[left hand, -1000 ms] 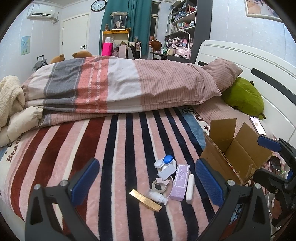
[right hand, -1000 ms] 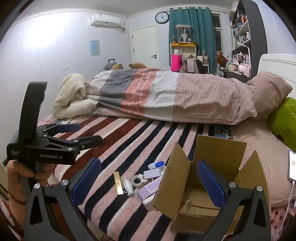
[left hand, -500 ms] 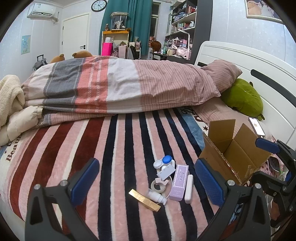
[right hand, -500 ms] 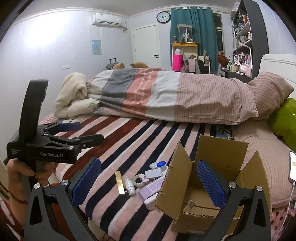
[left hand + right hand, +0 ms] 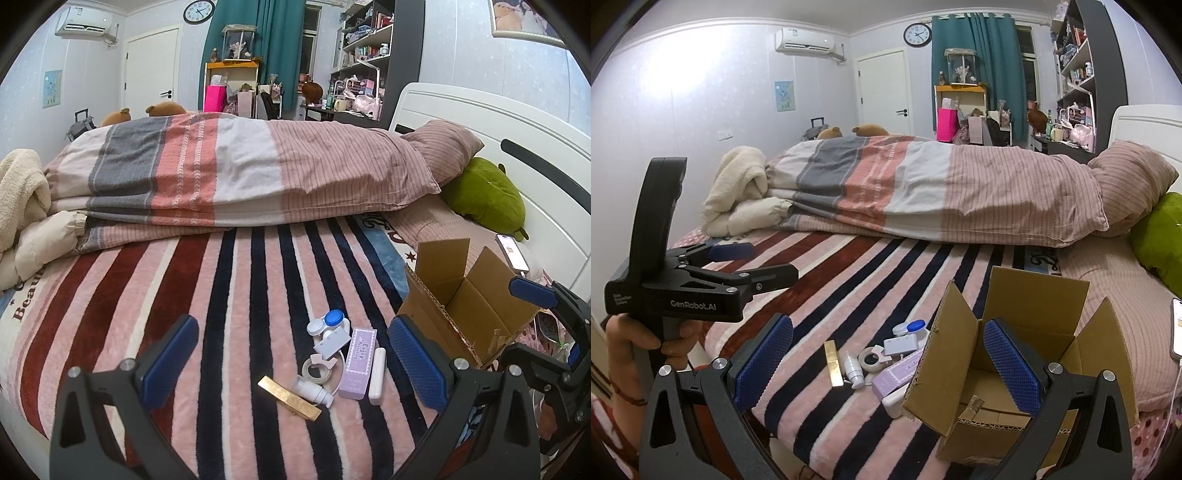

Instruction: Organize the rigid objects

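Observation:
Small items lie grouped on the striped blanket: a gold bar (image 5: 289,397), a white bottle (image 5: 312,391), a tape roll (image 5: 313,367), a lilac box (image 5: 358,363), a white stick (image 5: 377,376) and a blue-capped lens case (image 5: 328,321). An open cardboard box (image 5: 463,302) stands to their right. My left gripper (image 5: 291,365) is open and empty, just short of the items. My right gripper (image 5: 886,360) is open and empty, in front of the box (image 5: 1015,354) and the items (image 5: 857,365). The left gripper also shows in the right wrist view (image 5: 746,264).
A folded striped duvet (image 5: 240,173) lies across the back of the bed. A green plush (image 5: 484,192) and a phone (image 5: 511,253) lie by the white headboard at the right. A cream blanket (image 5: 18,184) sits at the far left. The bed's front edge is close below.
Both grippers have shifted very slightly; the items and the box have not moved. Both stay open.

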Available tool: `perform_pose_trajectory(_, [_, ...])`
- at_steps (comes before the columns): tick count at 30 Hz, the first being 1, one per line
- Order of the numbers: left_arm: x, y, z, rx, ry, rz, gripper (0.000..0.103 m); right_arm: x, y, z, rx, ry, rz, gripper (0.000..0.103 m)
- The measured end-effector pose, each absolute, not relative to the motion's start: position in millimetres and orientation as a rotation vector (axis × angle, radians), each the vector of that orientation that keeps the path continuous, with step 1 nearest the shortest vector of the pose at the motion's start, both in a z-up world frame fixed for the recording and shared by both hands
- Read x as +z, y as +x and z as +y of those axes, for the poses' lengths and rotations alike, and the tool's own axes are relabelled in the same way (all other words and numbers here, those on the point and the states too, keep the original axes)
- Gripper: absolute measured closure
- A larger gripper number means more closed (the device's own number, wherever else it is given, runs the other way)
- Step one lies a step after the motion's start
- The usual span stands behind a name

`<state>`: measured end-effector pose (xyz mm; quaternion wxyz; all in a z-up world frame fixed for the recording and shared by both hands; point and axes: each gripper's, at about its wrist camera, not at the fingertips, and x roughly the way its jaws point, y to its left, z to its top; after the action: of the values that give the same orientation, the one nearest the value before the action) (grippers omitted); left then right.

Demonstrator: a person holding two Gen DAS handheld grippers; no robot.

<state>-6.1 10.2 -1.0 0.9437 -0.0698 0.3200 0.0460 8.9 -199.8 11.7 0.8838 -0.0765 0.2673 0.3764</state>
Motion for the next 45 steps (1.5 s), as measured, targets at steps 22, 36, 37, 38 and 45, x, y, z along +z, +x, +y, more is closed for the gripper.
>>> perform_pose_trajectory(22, [-55, -13, 97, 0.187, -0.209, 0.695, 0.0, -48, -11, -88, 1.036, -0.339, 0.666, 0.055])
perform_pose_trajectory(36, [-115, -10, 117, 0.131, -0.237, 0.779, 0.001, -170, 39, -51, 0.993, -0.416, 0.966, 0.075])
perform_pose_trajectory(37, [-117, -9, 115, 0.128, -0.225, 0.781, 0.001, -172, 40, -49, 0.989, -0.421, 0.974, 0.075])
perform_pose_trajectory(38, [-118, -8, 114, 0.126, -0.211, 0.784, 0.001, -174, 42, -47, 0.984, -0.426, 0.978, 0.079])
perform_pose_trajectory(45, [-101, -1, 108, -0.006, -0.235, 0.804, 0.001, -153, 45, -41, 0.997, -0.422, 0.931, 0.09])
